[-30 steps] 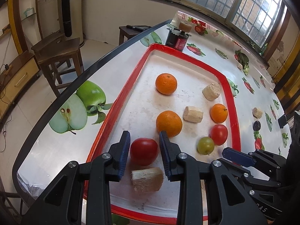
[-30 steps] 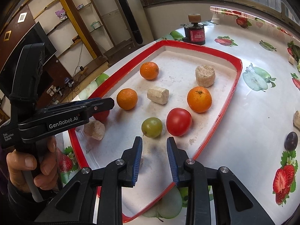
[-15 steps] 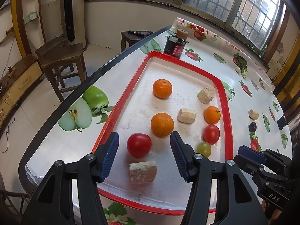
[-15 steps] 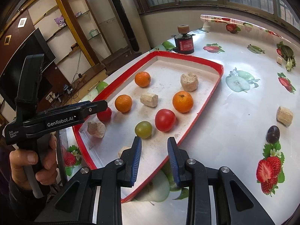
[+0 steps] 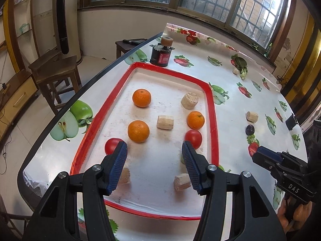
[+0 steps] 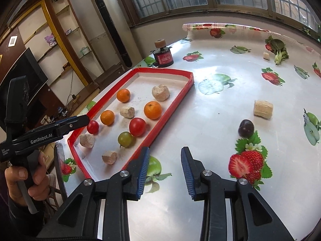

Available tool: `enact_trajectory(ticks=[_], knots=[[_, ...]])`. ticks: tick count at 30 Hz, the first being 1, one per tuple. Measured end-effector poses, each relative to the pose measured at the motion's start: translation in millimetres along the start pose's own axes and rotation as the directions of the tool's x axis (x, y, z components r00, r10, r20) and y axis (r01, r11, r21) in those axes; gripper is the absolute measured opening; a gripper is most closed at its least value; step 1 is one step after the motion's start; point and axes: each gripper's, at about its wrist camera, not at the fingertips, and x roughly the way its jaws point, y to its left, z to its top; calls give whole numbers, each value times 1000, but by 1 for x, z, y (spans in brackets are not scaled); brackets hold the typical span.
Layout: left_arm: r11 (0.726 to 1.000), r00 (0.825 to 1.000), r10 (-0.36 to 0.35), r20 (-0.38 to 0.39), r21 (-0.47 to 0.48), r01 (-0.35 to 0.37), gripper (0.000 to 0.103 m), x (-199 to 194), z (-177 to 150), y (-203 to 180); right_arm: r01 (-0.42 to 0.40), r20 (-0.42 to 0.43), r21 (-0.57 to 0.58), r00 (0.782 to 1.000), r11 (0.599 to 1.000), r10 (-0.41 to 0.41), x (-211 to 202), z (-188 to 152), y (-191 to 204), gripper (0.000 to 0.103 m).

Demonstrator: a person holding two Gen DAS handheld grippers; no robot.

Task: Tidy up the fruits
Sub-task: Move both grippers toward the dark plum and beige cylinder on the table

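Observation:
A red-rimmed tray (image 5: 212, 120) (image 6: 166, 111) holds three oranges, two red tomatoes, a green fruit (image 6: 125, 139) and several beige blocks. My left gripper (image 5: 154, 148) hangs open above the tray's near half with nothing between its fingers. The tomato (image 5: 113, 145) lies in the tray just behind its left finger. My right gripper (image 6: 165, 151) is over the bare table just right of the tray, its jaws opening and empty. A dark plum (image 6: 246, 128) (image 5: 250, 129) and a beige block (image 6: 263, 109) lie on the table ahead to its right.
A black jar (image 5: 162, 55) with a cork on top stands behind the tray's far end. The table edge runs close along the tray's left side, with a wooden stool (image 5: 56, 70) beyond it. A small block and some greens (image 6: 277, 50) lie far back.
The left gripper opened off the red tomato and drew back and up. The right gripper swung from over the tray to the table at its right, jaws a little wider.

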Motion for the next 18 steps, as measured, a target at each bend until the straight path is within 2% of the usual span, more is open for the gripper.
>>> enact_trajectory(ticks=[18], knots=[[990, 995, -99, -31, 100, 101, 56, -2, -11, -71, 87, 42, 122, 995, 989, -93, -38, -15, -63, 36]])
